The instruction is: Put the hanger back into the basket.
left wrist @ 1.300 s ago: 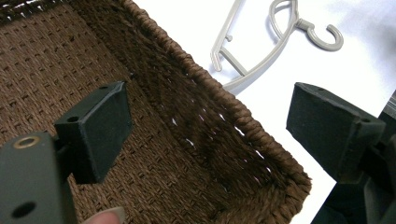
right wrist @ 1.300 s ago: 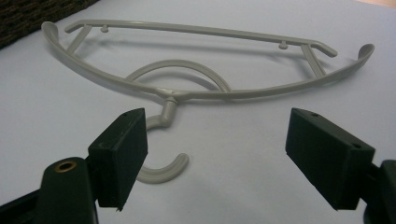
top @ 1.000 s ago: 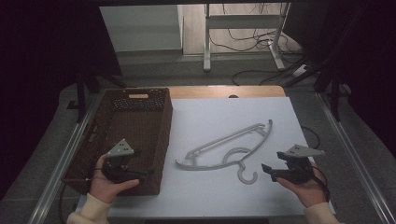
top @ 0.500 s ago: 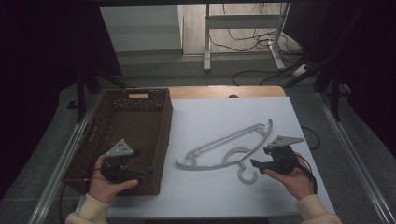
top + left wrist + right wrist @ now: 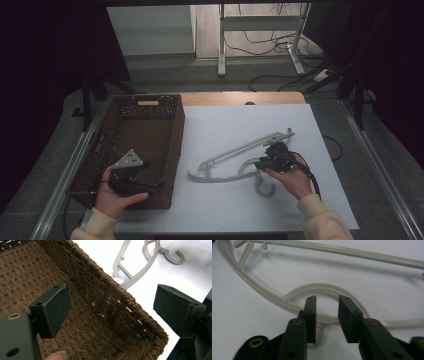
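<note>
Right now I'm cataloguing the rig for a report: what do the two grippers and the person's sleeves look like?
Both are black handheld tools with blocky padded jaws and brass-ringed screw holes. The left gripper carries a grey three-cornered plate on top; a black cable trails from the right gripper. The person wears cream long sleeves with ribbed cuffs.

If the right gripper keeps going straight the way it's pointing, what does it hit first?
Most likely the hanger: the right gripper has its jaws, which have just been closing, straddling the neck, and the curved loop lies directly ahead. Depth is hard to judge, so contact may already be near.
</note>
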A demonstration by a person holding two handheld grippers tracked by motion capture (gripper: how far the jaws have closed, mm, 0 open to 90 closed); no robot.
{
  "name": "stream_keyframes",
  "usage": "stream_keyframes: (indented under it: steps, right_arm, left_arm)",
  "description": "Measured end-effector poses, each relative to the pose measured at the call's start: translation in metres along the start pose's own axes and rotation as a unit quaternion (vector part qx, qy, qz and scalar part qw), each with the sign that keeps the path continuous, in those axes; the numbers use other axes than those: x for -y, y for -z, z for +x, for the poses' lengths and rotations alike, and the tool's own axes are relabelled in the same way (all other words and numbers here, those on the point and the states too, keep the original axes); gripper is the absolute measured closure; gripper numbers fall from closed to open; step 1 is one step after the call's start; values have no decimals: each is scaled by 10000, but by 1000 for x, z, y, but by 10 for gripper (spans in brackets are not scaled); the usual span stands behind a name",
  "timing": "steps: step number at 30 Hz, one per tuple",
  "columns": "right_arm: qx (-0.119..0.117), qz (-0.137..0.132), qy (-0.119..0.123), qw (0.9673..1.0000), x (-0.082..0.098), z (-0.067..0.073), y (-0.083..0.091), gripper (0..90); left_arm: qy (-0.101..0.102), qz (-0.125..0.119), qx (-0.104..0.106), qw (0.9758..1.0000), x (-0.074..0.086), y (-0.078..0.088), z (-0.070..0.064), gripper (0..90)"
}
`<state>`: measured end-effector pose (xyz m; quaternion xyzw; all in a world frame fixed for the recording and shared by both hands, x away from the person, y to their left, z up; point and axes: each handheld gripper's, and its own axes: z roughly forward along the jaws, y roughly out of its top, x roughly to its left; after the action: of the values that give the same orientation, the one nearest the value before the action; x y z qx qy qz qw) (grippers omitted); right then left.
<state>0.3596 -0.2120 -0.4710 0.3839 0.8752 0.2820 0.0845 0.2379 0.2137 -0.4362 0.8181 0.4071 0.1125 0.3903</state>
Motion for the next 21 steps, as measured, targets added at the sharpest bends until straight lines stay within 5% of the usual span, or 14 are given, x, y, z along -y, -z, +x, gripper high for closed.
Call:
stream_keyframes:
  steps: [7,21]
  right_arm:
    - [-25,352,9,9994,-8,1,-20,886]
    - [-64,722,312,9969,-12,13,-39,898]
  left_arm:
    - [21,68,-64,10000,1,-2,0,151]
    - [62,76,-63,9999,0,-1,1,154]
